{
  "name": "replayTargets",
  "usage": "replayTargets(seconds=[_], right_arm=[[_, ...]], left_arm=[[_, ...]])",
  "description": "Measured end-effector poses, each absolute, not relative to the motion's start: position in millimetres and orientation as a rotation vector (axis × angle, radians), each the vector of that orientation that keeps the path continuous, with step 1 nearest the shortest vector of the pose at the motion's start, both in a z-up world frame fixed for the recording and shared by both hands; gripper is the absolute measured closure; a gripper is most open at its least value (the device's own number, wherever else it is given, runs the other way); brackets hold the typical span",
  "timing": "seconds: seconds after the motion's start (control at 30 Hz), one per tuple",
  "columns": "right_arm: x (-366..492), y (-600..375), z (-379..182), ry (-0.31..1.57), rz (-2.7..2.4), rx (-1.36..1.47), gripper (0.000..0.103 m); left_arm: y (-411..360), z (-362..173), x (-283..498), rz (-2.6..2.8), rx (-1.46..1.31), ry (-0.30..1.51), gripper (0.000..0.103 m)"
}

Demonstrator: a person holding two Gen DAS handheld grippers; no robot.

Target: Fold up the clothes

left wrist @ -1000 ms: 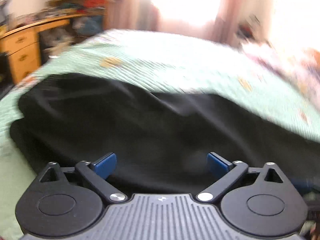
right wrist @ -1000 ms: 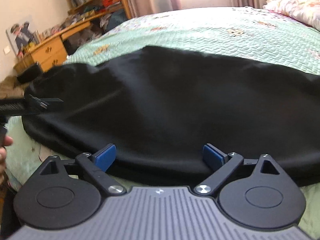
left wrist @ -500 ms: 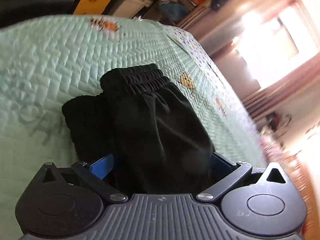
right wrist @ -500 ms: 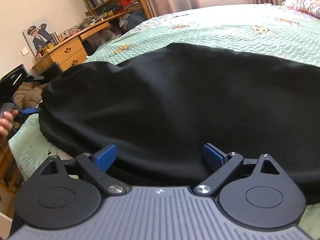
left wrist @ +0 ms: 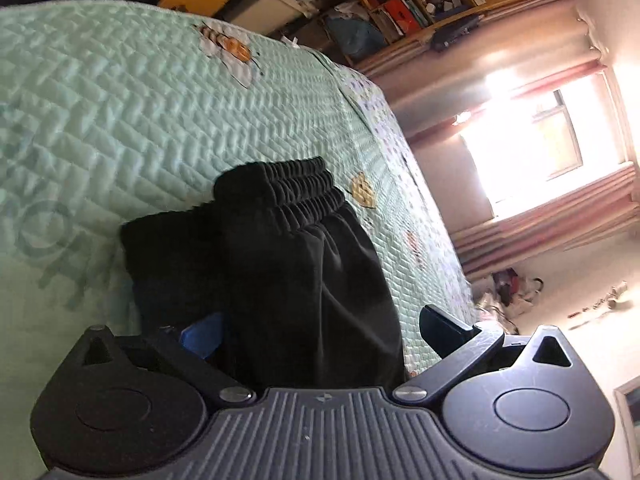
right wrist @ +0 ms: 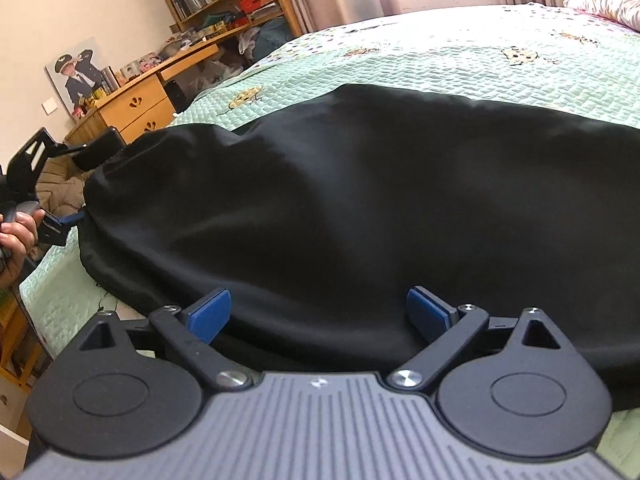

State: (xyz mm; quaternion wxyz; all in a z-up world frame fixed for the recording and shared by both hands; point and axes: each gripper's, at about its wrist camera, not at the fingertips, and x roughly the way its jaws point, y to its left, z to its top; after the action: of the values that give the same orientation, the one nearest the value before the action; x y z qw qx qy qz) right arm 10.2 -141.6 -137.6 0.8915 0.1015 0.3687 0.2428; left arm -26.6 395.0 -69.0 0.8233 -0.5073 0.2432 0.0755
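Spread over the green quilted bed (right wrist: pixel 460 56), the black trousers (right wrist: pixel 360 200) are now straddled at their waistband end by the wide-open left hand-held gripper (left wrist: pixel 320 332), swung there for grasping, while the right hand-held gripper (right wrist: pixel 318 312) is kept wide at the near hem.

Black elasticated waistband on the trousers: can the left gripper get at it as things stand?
Probably yes: the left gripper is open and already straddles the black fabric, with the black elasticated waistband lying uncovered ahead on the green quilted bedspread.
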Motion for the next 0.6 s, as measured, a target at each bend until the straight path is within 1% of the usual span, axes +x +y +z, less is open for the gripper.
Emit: replayTargets(seconds=[0.17, 0.27, 0.47, 0.6], right_arm=[[11, -144, -140, 0.762, 0.508, 0.221, 0.007], [11, -143, -140, 0.759, 0.516, 0.219, 0.005], [9, -146, -140, 0.756, 0.526, 0.219, 0.004], [8, -147, -141, 0.751, 0.530, 0.208, 0.005]], left_arm=[[380, -56, -48, 0.124, -1.056, 0.461, 0.001], [368, -59, -44, 0.058, -1.068, 0.514, 0.001], [364, -83, -31, 0.124, -1.085, 0.603, 0.001], [363, -81, -31, 0.142, -1.070, 0.585, 0.001]])
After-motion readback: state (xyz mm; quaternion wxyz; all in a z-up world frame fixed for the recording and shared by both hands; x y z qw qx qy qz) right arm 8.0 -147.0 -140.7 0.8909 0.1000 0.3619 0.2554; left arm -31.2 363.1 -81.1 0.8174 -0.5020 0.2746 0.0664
